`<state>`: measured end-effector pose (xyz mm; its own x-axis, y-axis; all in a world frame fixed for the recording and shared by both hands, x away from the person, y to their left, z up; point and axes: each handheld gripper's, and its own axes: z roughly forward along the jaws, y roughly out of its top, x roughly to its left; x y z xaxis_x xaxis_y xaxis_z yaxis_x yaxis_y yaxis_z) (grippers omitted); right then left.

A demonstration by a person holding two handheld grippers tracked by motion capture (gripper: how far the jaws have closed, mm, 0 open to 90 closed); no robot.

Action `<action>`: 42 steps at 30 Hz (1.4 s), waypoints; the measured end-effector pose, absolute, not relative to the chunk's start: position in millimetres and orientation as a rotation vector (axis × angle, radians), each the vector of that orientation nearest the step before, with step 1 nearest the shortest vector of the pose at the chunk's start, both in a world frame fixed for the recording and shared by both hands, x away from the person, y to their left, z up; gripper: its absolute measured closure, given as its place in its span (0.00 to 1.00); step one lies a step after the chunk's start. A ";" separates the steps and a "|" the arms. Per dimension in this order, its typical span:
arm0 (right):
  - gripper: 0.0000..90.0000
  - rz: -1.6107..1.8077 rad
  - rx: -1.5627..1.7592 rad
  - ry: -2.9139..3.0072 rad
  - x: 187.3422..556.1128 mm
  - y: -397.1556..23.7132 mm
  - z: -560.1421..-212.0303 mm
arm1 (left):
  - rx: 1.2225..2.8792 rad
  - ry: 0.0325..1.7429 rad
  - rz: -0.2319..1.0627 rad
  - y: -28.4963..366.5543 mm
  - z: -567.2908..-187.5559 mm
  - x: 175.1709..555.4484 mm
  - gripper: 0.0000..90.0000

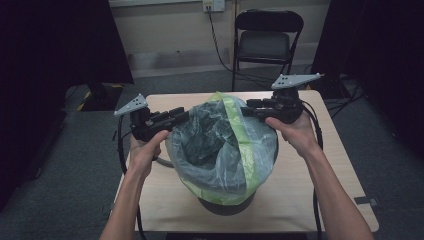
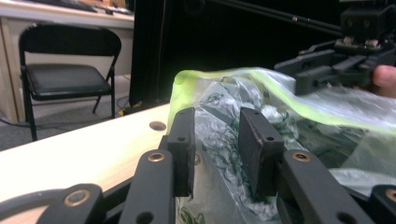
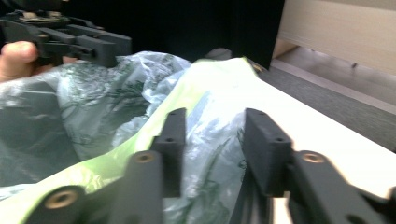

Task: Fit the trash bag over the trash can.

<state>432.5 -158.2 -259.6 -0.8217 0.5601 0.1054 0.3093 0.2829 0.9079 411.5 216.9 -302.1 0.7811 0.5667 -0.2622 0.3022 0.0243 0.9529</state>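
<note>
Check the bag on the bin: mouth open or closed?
Open. The plastic bag is spread over the bin's rim, its dark interior visible from above.

The bag (image 1: 220, 145) lining my bin (image 1: 225, 205) is thin, see-through plastic film, crinkled and faintly glossy, with a smooth lime-green band along its rim. My left hand-held gripper (image 2: 217, 149) has matt black plastic jaws with brass-coloured rivets; my right hand-held gripper (image 3: 212, 154) looks the same, topped by a dull grey plate. The bench (image 1: 310, 175) is pale wood, smooth and matt. The chair (image 1: 267, 37) has a black, slightly shiny padded seat on a black metal frame.
</note>
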 end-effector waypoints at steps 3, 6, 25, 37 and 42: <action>0.91 1.567 0.822 2.315 437.3 -160.8 -261.2 | 1.572 0.705 0.238 220.1 -302.9 405.5 0.73; 0.98 1.653 0.865 2.265 441.7 -167.7 -266.0 | 1.570 0.688 0.238 222.6 -304.2 397.0 0.73; 1.00 1.827 1.115 2.167 459.1 -202.3 -343.2 | 1.566 0.672 0.253 226.8 -304.7 388.3 0.73; 0.77 1.765 1.119 2.068 460.3 -211.6 -324.9 | 1.563 0.621 0.293 228.1 -286.6 401.4 0.62; 0.74 1.801 1.103 2.021 465.0 -214.2 -309.4 | 1.592 0.639 0.238 215.3 -286.5 426.4 0.58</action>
